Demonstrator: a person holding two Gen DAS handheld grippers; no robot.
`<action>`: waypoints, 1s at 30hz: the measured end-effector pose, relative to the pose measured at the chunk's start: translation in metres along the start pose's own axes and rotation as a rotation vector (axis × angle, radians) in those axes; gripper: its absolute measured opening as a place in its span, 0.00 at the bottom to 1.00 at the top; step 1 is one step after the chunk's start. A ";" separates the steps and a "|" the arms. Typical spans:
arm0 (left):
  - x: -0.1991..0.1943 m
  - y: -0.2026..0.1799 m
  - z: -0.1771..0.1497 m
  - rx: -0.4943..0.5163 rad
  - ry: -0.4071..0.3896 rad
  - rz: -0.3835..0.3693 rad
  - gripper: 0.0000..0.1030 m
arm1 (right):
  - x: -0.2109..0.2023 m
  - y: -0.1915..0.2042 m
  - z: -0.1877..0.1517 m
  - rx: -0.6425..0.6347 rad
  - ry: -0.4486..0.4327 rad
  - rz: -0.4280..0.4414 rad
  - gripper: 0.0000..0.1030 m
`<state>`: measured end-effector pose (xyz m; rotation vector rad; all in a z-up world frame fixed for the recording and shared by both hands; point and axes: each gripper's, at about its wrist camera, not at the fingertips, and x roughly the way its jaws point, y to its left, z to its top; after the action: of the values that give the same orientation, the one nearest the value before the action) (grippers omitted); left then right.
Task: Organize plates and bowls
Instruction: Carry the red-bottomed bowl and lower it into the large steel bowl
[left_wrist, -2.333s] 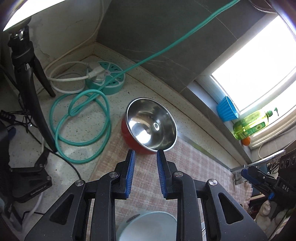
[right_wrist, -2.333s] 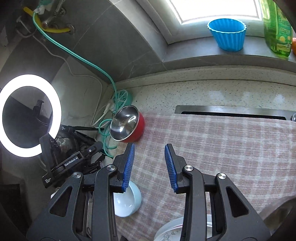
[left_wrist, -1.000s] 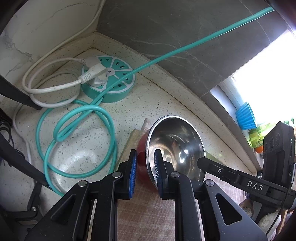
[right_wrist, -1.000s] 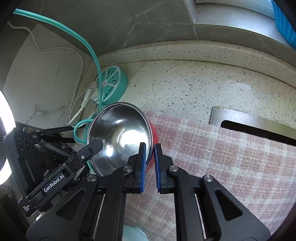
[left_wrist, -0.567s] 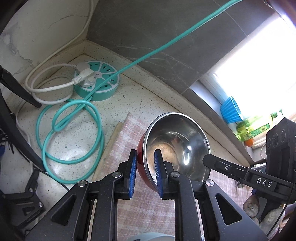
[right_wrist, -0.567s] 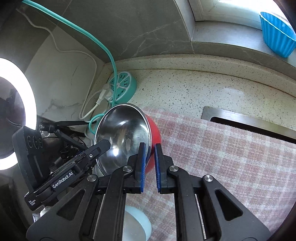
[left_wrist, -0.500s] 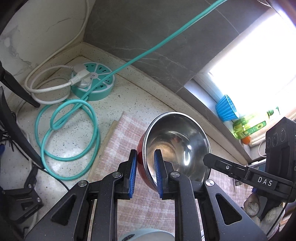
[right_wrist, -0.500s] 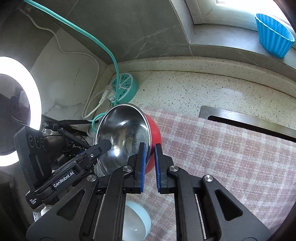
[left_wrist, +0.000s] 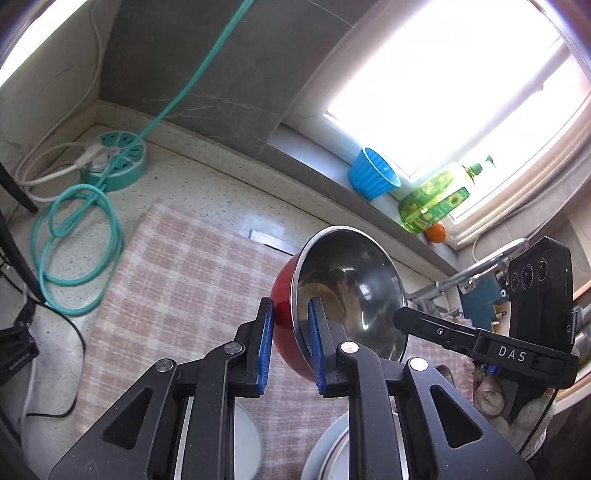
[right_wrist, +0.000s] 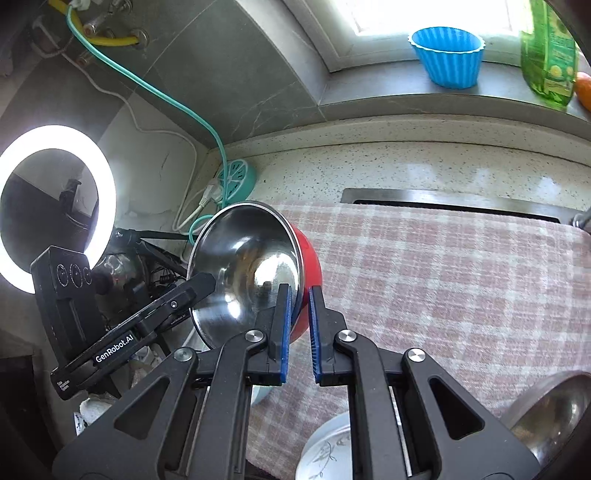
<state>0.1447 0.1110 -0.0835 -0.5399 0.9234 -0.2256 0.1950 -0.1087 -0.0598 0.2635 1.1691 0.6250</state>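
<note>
While both pinch opposite sides of its rim, the left hand-held gripper (left_wrist: 290, 345) and right hand-held gripper (right_wrist: 297, 326) hold the red steel-lined bowl (left_wrist: 349, 291) tilted above the checked cloth (right_wrist: 443, 280) on the desk (left_wrist: 207, 184), with a white plate (right_wrist: 327, 448) below.

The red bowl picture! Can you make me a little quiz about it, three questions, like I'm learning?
1. True or false: both grippers pinch the red bowl.
2. The bowl's inside is: A shiny metal, B wood, C glass?
3. Fill in: the blue cup stands on the window ____.

Key:
1. True: left gripper and right gripper each clamp its rim.
2. A.
3. Sill, beside the green bottle.
</note>
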 end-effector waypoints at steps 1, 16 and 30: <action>0.001 -0.007 -0.002 0.013 0.005 -0.009 0.16 | -0.007 -0.006 -0.004 0.011 -0.007 -0.001 0.09; 0.034 -0.121 -0.050 0.205 0.130 -0.159 0.16 | -0.111 -0.101 -0.072 0.179 -0.119 -0.085 0.09; 0.078 -0.200 -0.102 0.348 0.279 -0.208 0.16 | -0.163 -0.183 -0.142 0.338 -0.147 -0.170 0.09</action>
<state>0.1176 -0.1247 -0.0808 -0.2838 1.0699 -0.6496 0.0835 -0.3677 -0.0805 0.4830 1.1374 0.2521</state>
